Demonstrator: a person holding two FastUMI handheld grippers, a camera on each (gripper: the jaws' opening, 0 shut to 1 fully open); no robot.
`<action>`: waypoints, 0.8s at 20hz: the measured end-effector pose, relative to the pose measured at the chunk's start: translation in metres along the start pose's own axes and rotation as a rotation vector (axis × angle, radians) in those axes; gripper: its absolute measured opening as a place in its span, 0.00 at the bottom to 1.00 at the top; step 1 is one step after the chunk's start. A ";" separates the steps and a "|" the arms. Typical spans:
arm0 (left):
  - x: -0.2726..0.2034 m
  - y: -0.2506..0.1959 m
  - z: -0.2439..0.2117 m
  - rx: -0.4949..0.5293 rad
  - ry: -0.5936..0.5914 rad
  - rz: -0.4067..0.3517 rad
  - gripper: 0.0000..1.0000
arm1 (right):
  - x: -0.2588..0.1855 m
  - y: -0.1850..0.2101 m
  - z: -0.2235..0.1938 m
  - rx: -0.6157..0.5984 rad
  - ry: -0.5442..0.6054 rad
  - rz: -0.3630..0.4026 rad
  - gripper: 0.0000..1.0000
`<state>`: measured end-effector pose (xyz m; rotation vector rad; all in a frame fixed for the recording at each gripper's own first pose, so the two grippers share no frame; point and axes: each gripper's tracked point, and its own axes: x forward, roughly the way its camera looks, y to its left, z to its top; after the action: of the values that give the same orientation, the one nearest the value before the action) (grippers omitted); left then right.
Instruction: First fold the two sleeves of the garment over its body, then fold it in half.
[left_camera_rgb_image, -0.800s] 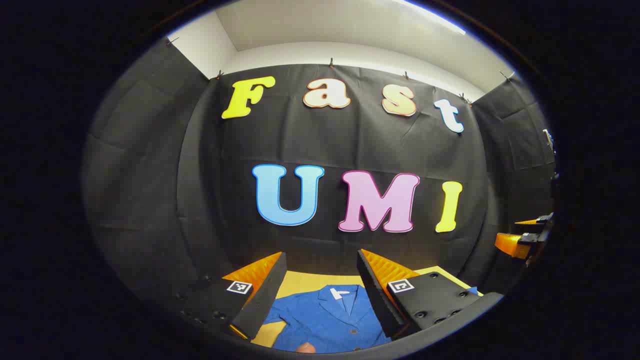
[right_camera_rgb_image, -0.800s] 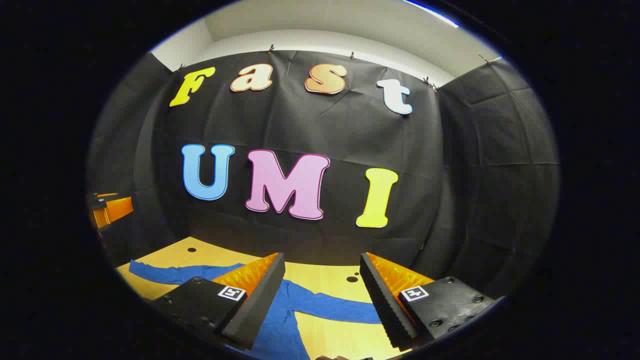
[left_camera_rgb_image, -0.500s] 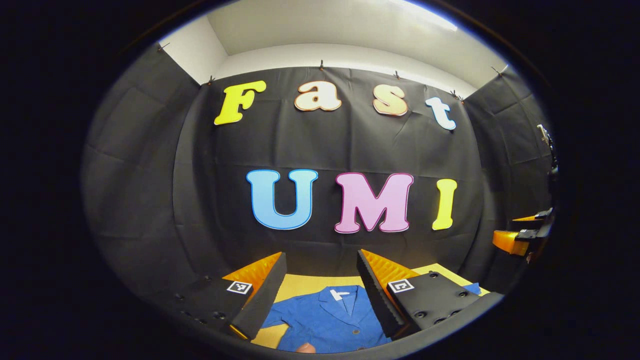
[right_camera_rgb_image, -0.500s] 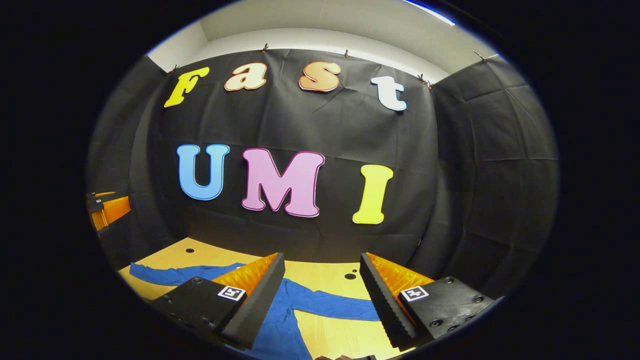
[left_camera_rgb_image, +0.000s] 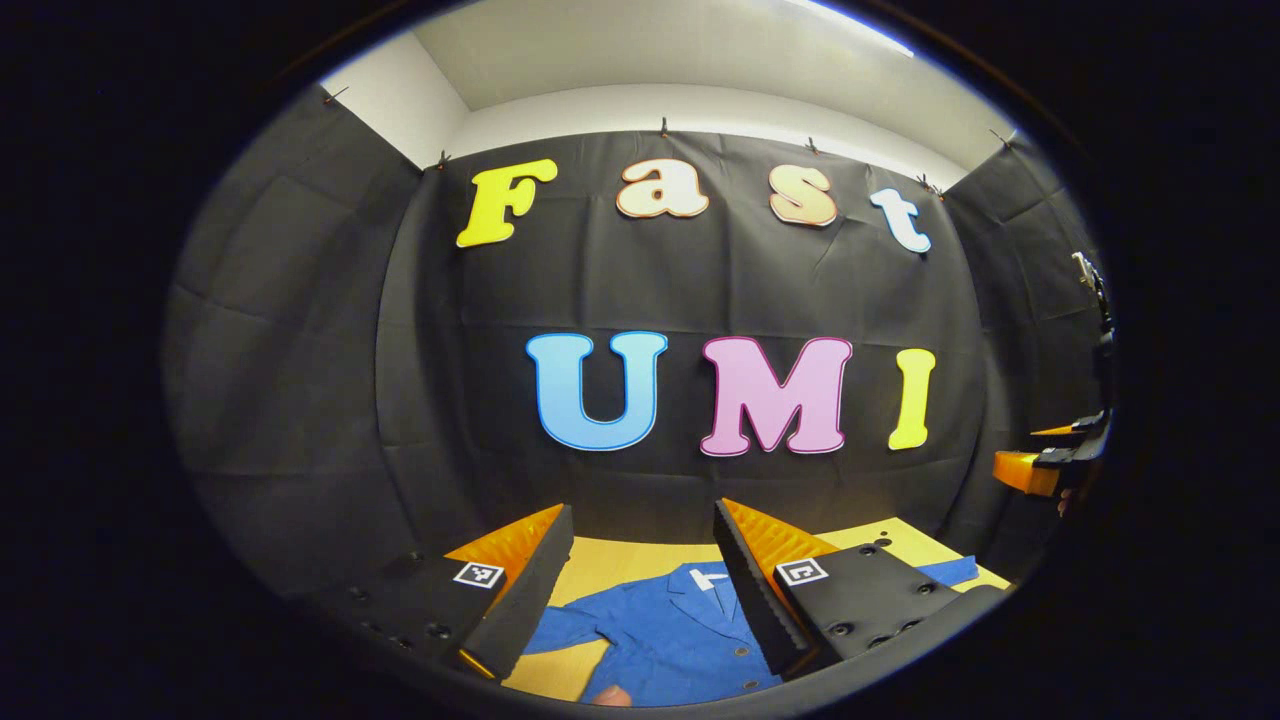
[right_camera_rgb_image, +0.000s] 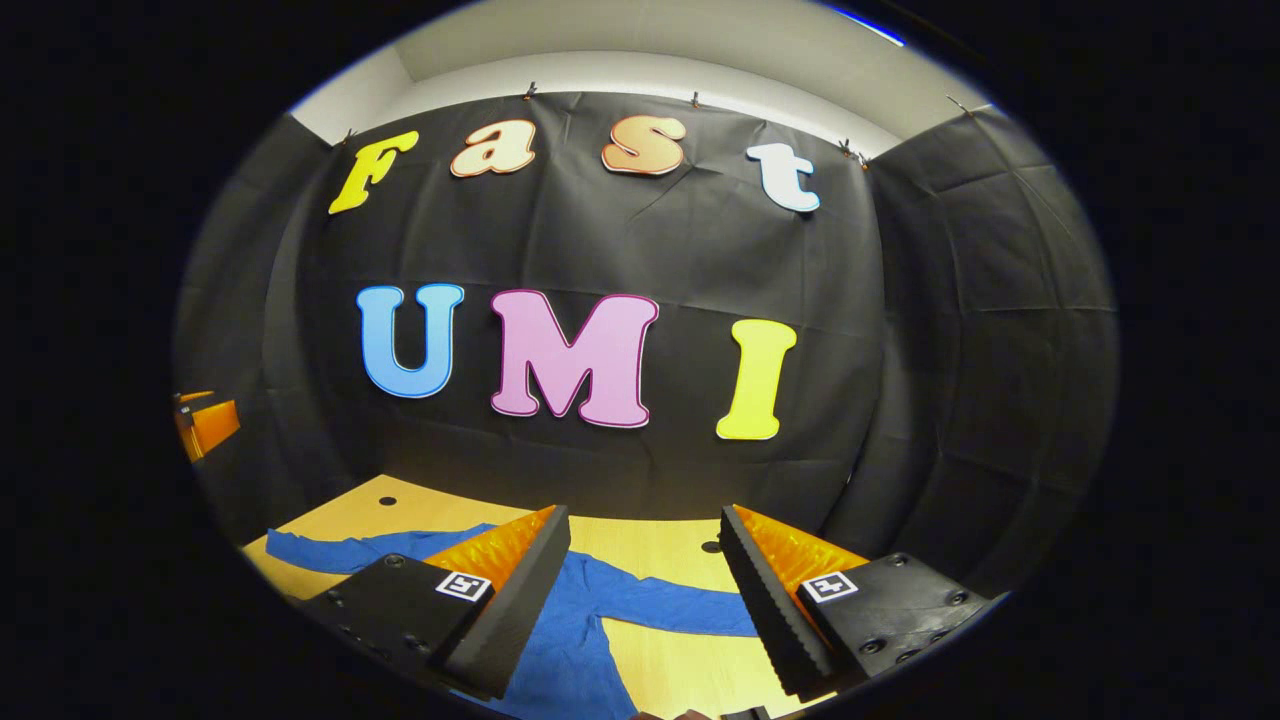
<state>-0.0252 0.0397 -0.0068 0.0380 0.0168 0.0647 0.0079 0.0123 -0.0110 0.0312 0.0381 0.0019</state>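
The blue shirt (left_camera_rgb_image: 665, 630) was spread flat on the wooden counter (right_camera_rgb_image: 660, 545), its sleeves (right_camera_rgb_image: 680, 612) stretched out unfolded. Both the left tongs (left_camera_rgb_image: 640, 560) and the right tongs (right_camera_rgb_image: 642, 565) were held wide and empty, raised above it. A sleeve could be bunched or dragged with the body if only one layer were caught near the shoulder. Compared with 0.8 s earlier, the left view had been shifted so more of the far sleeve was seen.
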 end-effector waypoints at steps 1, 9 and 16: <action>-0.002 0.002 0.000 -0.004 -0.001 0.005 0.81 | 0.000 -0.001 -0.002 0.000 0.005 0.003 0.96; 0.008 -0.028 -0.015 -0.058 0.041 -0.004 0.81 | 0.028 -0.072 -0.036 -0.079 0.086 -0.031 0.96; 0.029 -0.074 -0.017 0.061 0.070 0.001 0.81 | 0.085 -0.187 -0.205 0.114 0.407 -0.160 0.96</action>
<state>0.0077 -0.0319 -0.0272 0.0964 0.0887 0.0668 0.0857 -0.1682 -0.2245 0.1417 0.4479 -0.1540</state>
